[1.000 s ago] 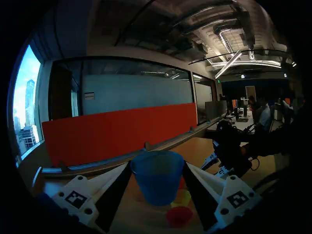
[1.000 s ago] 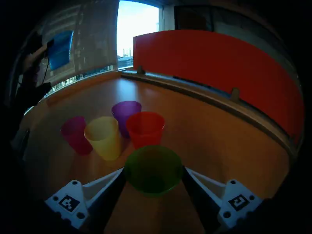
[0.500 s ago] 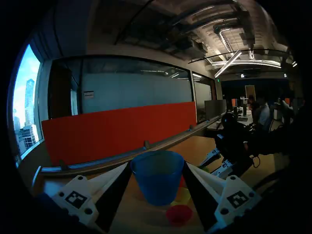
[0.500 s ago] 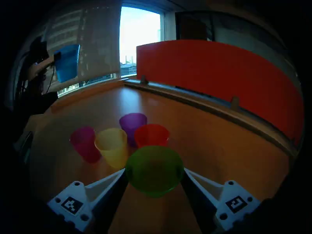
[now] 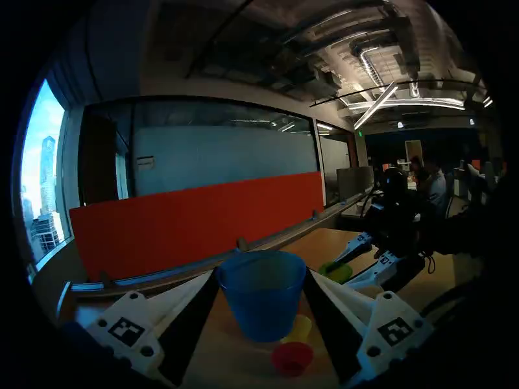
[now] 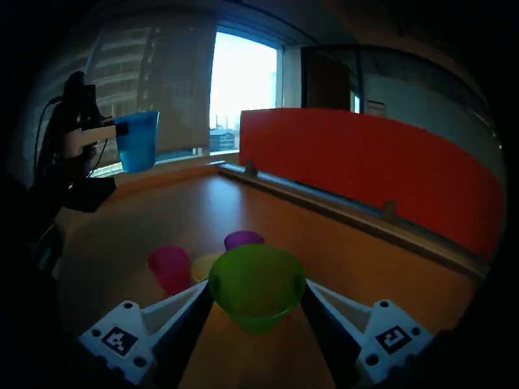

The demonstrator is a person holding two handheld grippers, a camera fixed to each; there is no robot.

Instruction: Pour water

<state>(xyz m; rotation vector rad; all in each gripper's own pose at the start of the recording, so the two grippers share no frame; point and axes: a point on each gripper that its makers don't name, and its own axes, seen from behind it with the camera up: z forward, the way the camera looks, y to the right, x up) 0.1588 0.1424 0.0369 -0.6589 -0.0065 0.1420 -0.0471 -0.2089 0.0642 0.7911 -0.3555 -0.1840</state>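
Left gripper [image 5: 261,286]: jaws clenched on a blue cup [image 5: 261,303], a finger pressed to each side, the cup upright and raised above the desk [image 5: 322,244]. Right gripper [image 6: 257,293]: jaws likewise clamped on a green cup [image 6: 257,285], upright, held over a pink cup [image 6: 170,266], yellow cup [image 6: 204,264] and purple cup [image 6: 243,238] standing close together on the desk. Status: both cups lifted and well apart, neither tilted, no water discernible; pouring judged not yet begun, with bringing the cups together, tipping and setting down left.
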